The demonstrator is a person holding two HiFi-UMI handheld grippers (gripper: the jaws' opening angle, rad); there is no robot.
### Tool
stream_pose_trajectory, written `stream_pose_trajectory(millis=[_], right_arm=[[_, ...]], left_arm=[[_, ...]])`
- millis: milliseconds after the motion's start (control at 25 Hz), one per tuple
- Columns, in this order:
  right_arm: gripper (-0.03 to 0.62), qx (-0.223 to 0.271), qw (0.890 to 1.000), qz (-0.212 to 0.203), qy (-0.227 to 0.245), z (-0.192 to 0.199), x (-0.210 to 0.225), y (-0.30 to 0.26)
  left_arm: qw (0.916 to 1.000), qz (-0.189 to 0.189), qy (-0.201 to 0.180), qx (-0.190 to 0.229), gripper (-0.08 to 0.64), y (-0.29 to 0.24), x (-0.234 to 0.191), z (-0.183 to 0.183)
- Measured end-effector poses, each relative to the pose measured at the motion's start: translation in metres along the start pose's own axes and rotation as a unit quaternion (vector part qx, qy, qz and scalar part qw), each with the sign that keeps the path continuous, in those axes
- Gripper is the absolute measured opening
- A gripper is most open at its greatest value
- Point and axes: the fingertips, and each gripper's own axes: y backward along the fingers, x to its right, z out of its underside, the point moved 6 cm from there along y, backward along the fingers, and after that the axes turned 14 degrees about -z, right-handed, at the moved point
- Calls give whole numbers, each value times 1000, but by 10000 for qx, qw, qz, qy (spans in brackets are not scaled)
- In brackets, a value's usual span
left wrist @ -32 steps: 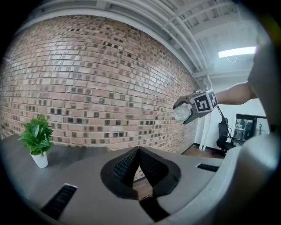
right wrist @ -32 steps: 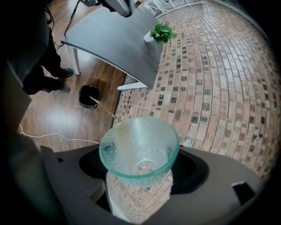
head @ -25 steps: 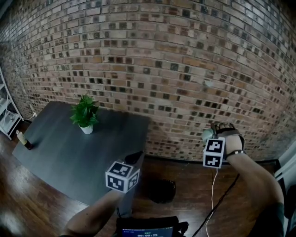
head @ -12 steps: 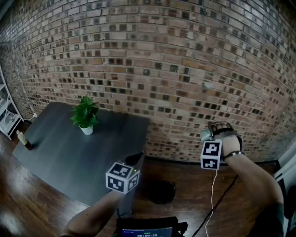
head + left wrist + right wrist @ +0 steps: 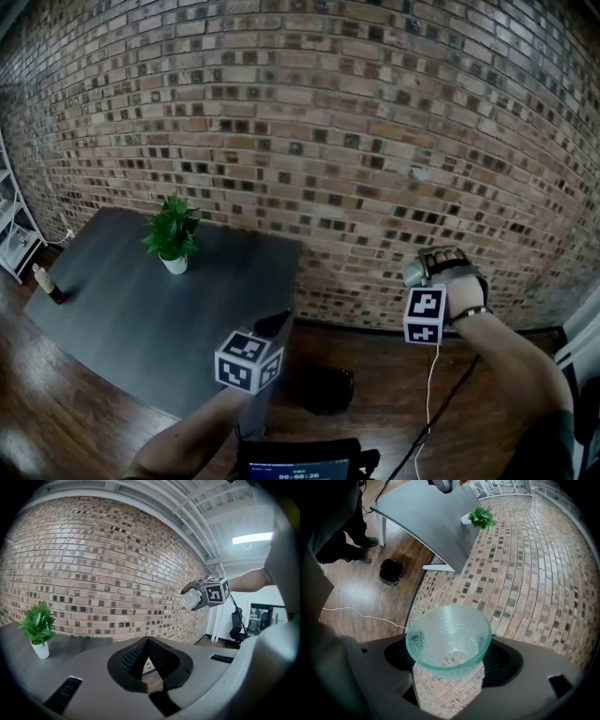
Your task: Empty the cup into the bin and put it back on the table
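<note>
A clear greenish glass cup sits between the jaws of my right gripper, which is shut on its lower part. The cup's mouth points away from the gripper and it looks empty. In the head view the right gripper holds the cup up at the right, in front of the brick wall. The black bin stands on the wood floor beside the dark grey table. My left gripper is shut with nothing in it, over the table's near corner. It also sees the cup.
A potted green plant stands on the table near the wall, and a small bottle at its left edge. White shelving is at the far left. A white cable trails on the floor. A person's legs stand near the bin.
My right gripper with the cup has drifted slightly left and down. The left gripper has hardly moved.
</note>
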Motion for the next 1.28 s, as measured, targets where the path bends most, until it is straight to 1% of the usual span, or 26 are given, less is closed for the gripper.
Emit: stream_pose_trajectory(millis=[120,240,360,440,640,880,960,1000,1080,1160,1280], right_arm=[[397,37,10000,72,44,-2,-1,4],[397,109,9999,72,-37,-2,-1,7],[397,324,9989,19,-338,-1,0,10],[397,543,9966,-42,-622,0,2,10],[397,1046,9849,-266,-1354,2,1,10],[397,1384,9727,-515,-1793,1,-6,7],[397,1587,9643,-602,-2033,2,-8,7],[397,1725,9579,-659,-2200,3,-8,8],[397,2054,9408,-809,-2573,4,-9,6],[397,2363,9210,-1017,-2925,6,-15,-5],[397,2693,8940,-1210,-3371,10,-22,-18]], left_arm=[[9999,-15,-126,59,3,0,0,-2],[9999,-52,-81,69,3,1,-2,-1],[10000,-53,-45,45,3,4,-1,0],[10000,-62,-31,37,3,6,-2,0],[9999,-108,-11,35,3,11,-5,-1],[9998,-174,-52,50,3,14,-9,-5],[9998,-176,-57,82,3,16,-8,-7],[9998,-169,-64,106,3,17,-8,-9],[9997,-155,-85,141,3,18,-7,-11],[9997,-156,-74,152,3,19,-7,-12],[9998,-143,-41,151,3,19,-5,-12]])
